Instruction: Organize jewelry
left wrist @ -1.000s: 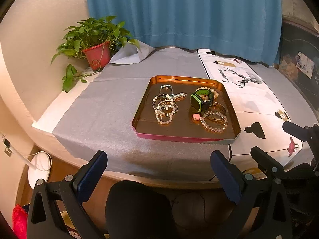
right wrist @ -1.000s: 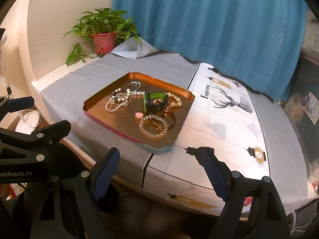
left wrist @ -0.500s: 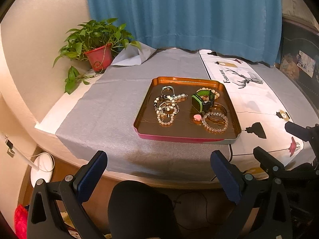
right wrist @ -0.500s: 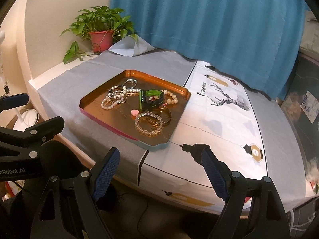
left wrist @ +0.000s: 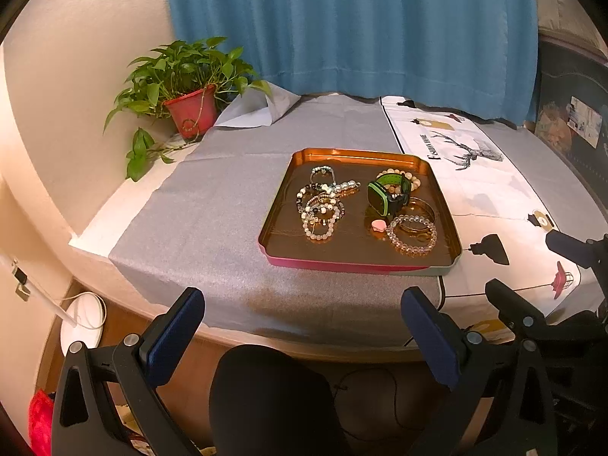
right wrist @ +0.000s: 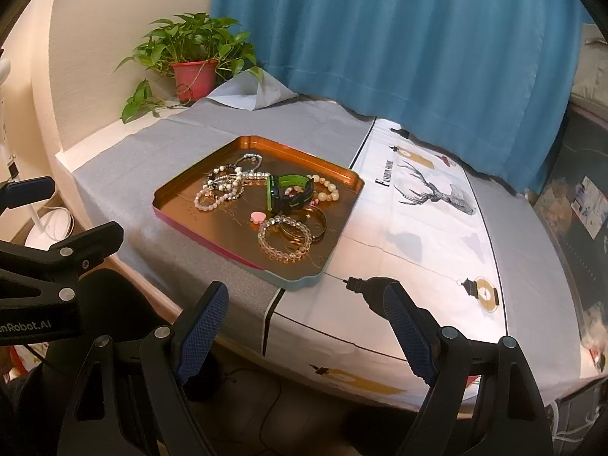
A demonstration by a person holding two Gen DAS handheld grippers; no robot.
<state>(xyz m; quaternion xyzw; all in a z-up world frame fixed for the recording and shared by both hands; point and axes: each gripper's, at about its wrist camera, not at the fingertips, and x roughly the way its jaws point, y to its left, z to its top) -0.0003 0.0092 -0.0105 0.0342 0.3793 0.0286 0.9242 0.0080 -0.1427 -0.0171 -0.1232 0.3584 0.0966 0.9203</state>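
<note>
Bangle half under bracelets

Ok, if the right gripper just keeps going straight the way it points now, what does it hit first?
Probably the white printed cloth on the table, just right of the tray's near corner. The right gripper stands open and empty, off the table's edge. Depth is uncertain, so it might clip the tray.

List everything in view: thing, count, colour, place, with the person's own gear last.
tray: one, copper, on the grey cloth.
beaded bracelets: tangled pile, count unclear, white and dark, tray's left side.
watch: one, green and black, tray's right side.
clear bead bracelet: one, near right corner.
pink charm: one, beside it.
potted plant: one, green in red pot, far left corner.
curtain: blue, behind.
deer-print cloth: white, right of tray.
left tongs: open, empty.
right tongs: open, empty.
</note>
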